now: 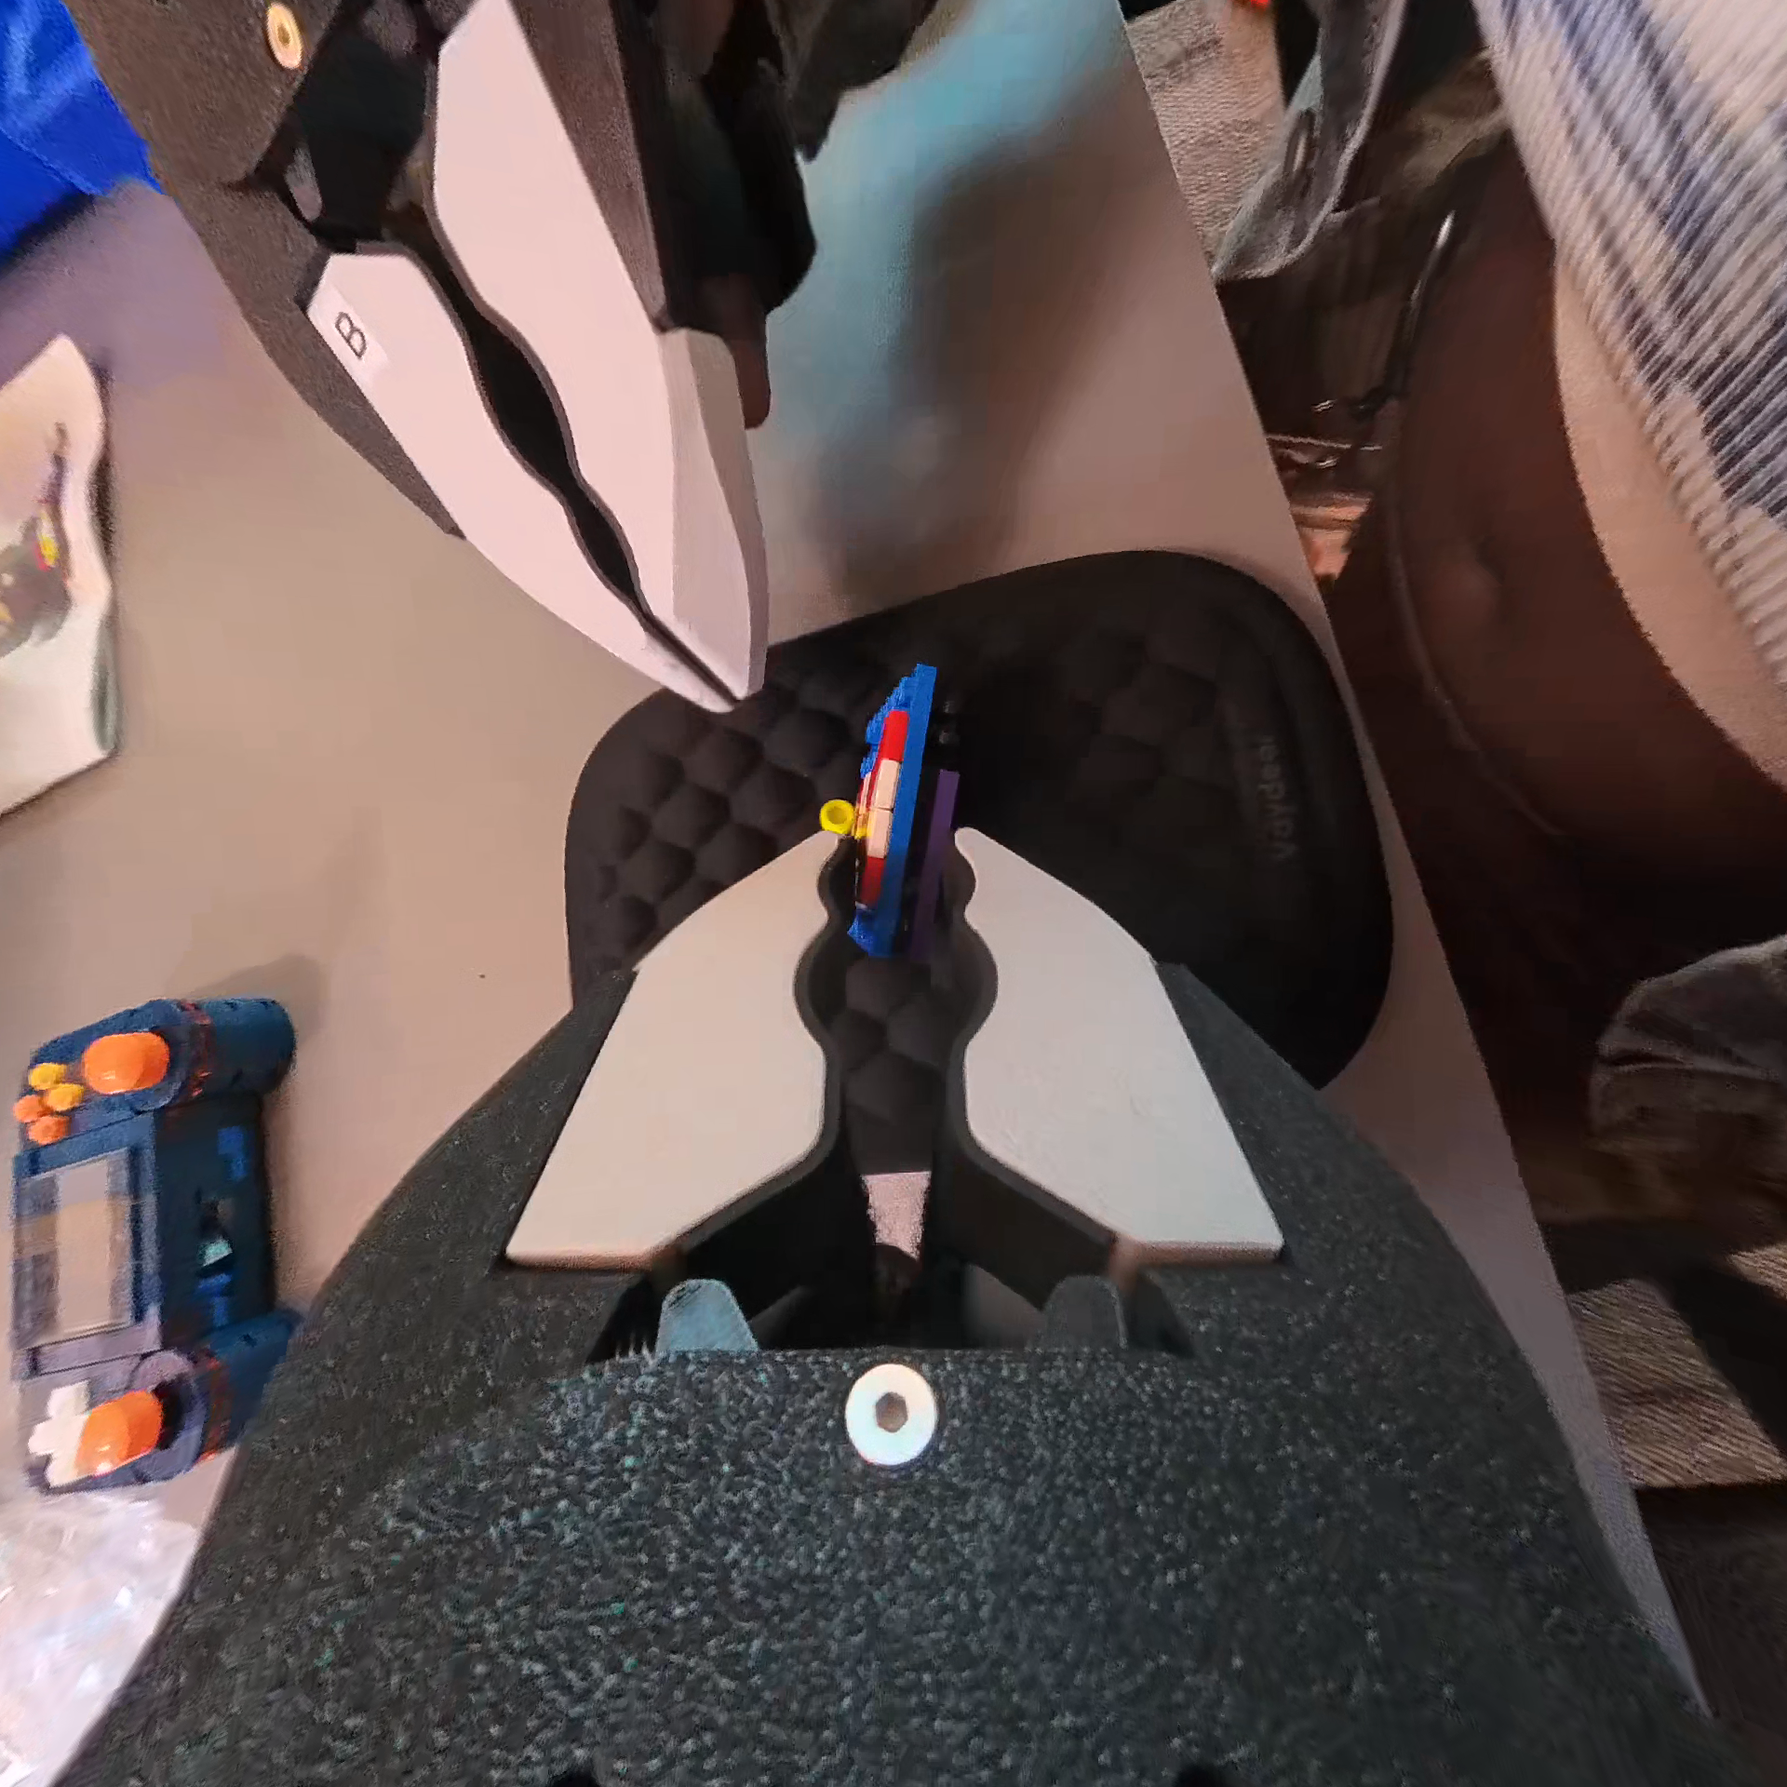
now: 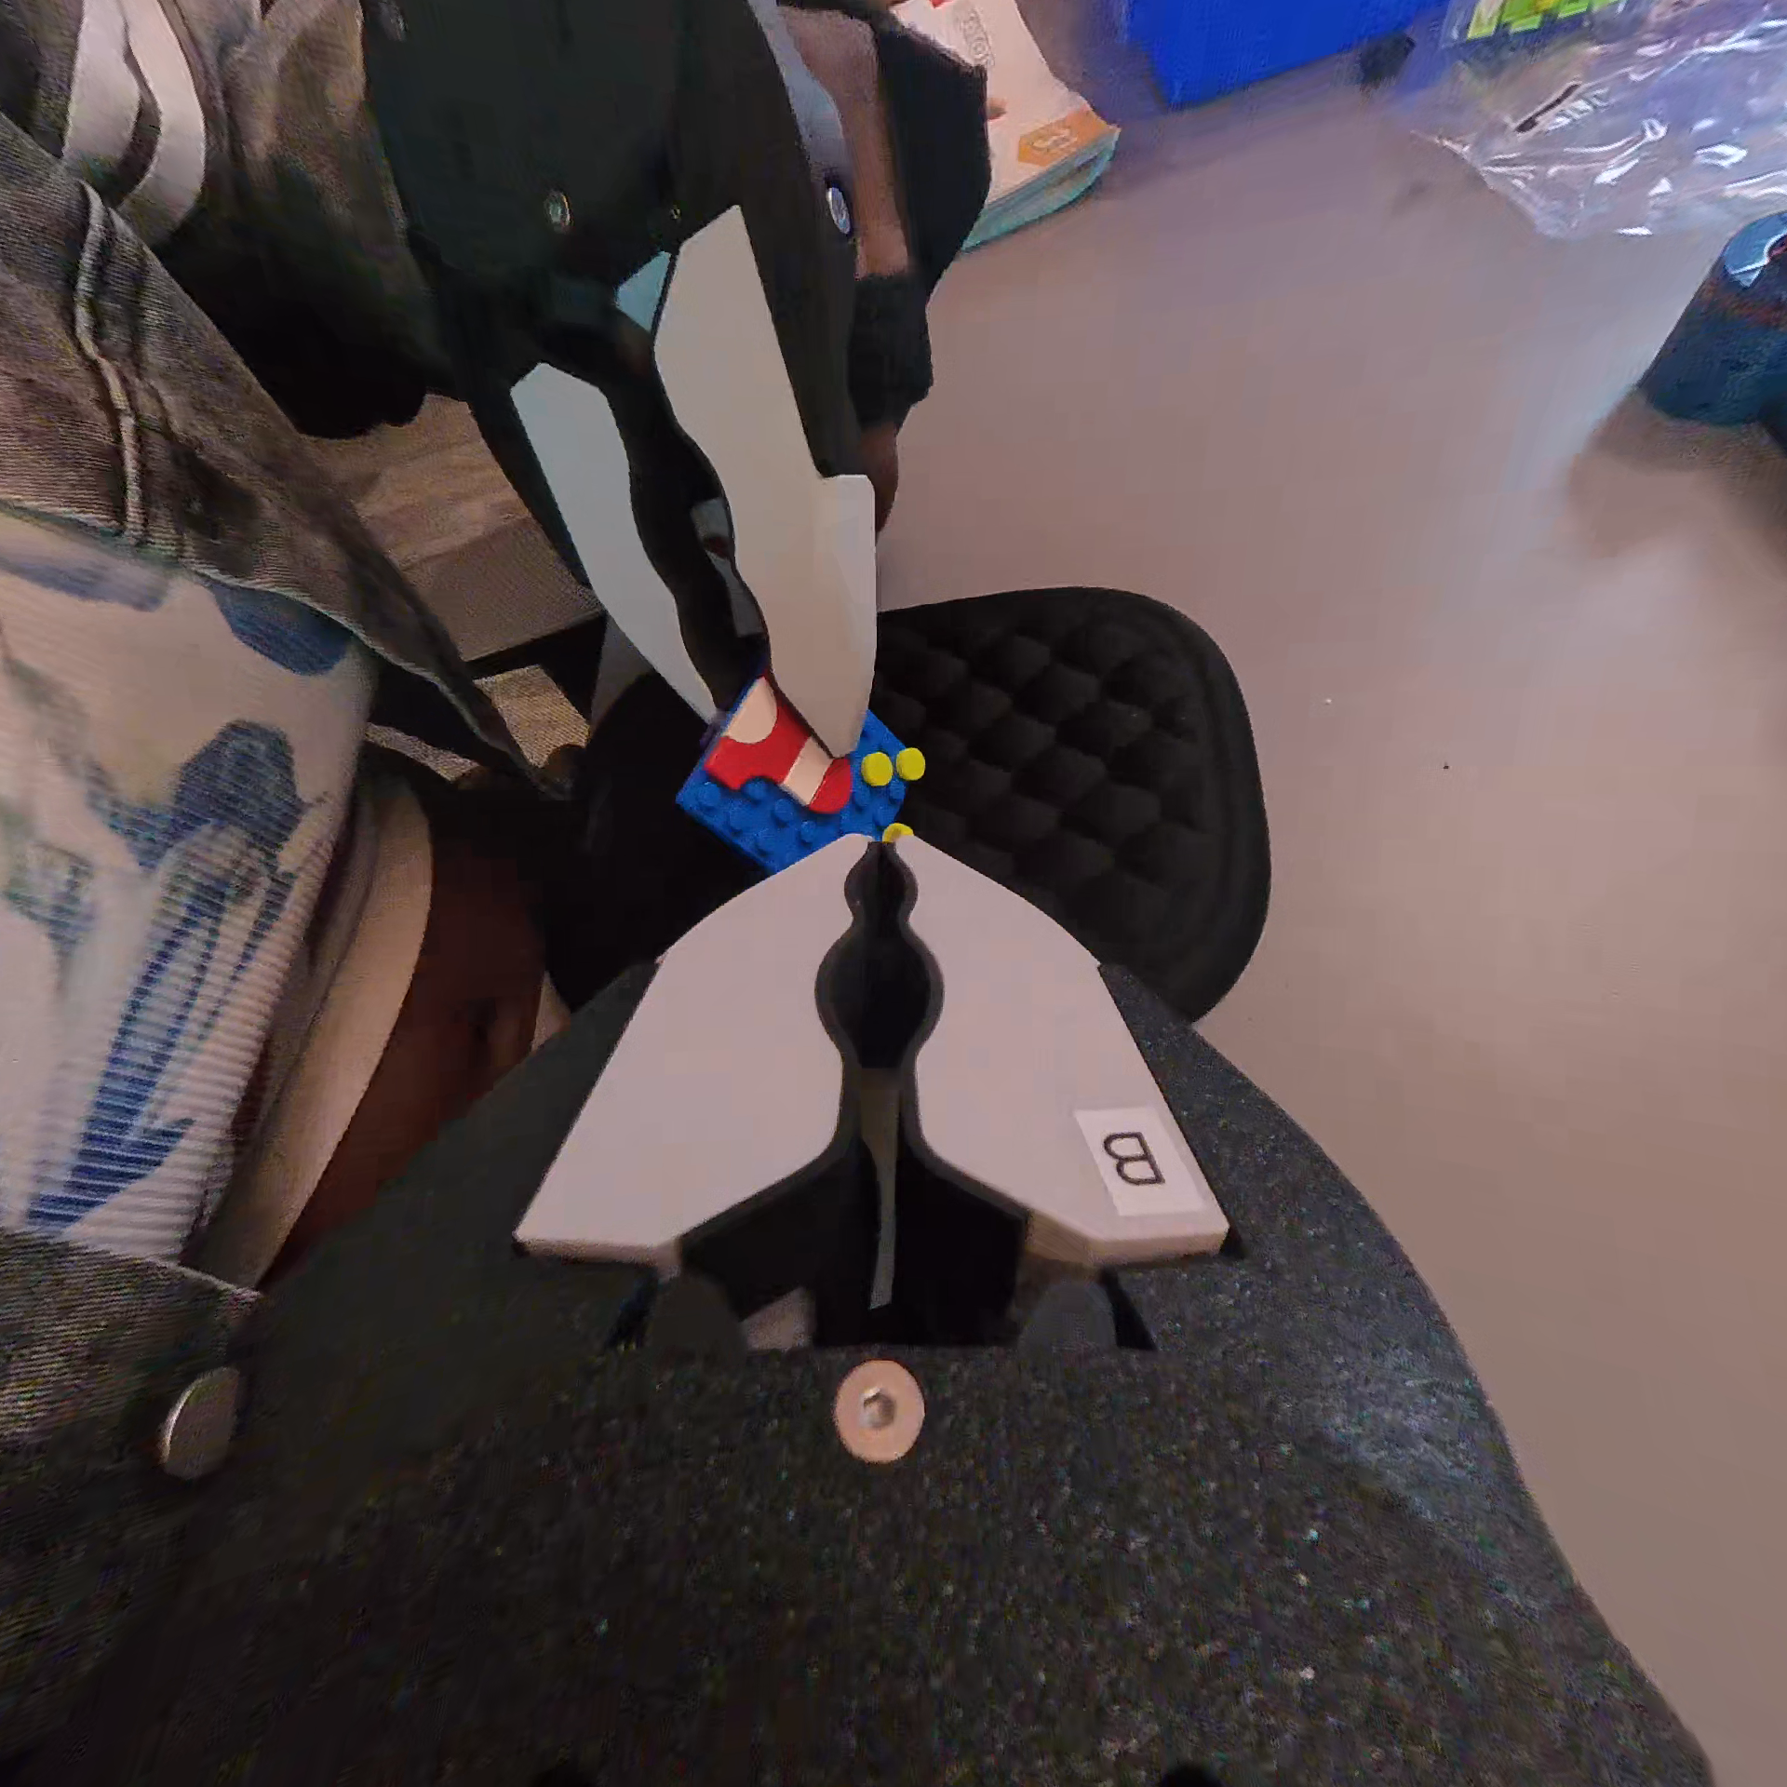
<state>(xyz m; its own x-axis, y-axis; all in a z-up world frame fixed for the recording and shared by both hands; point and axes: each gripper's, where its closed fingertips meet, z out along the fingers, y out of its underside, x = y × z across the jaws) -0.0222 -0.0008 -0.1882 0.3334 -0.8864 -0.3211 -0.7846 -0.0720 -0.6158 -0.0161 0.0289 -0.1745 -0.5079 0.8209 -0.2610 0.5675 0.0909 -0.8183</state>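
My left tool is clamped on the blue brick plate above the black pad on the worktop, while my right tool pinches a small yellow stud at the plate's edge.

Pale grey tabletop (softly lit), black quilted seat cushion past its edge

glossy plastic brick plate, matt quilted black pad, grainy black hand-held gripper body, smooth grey table
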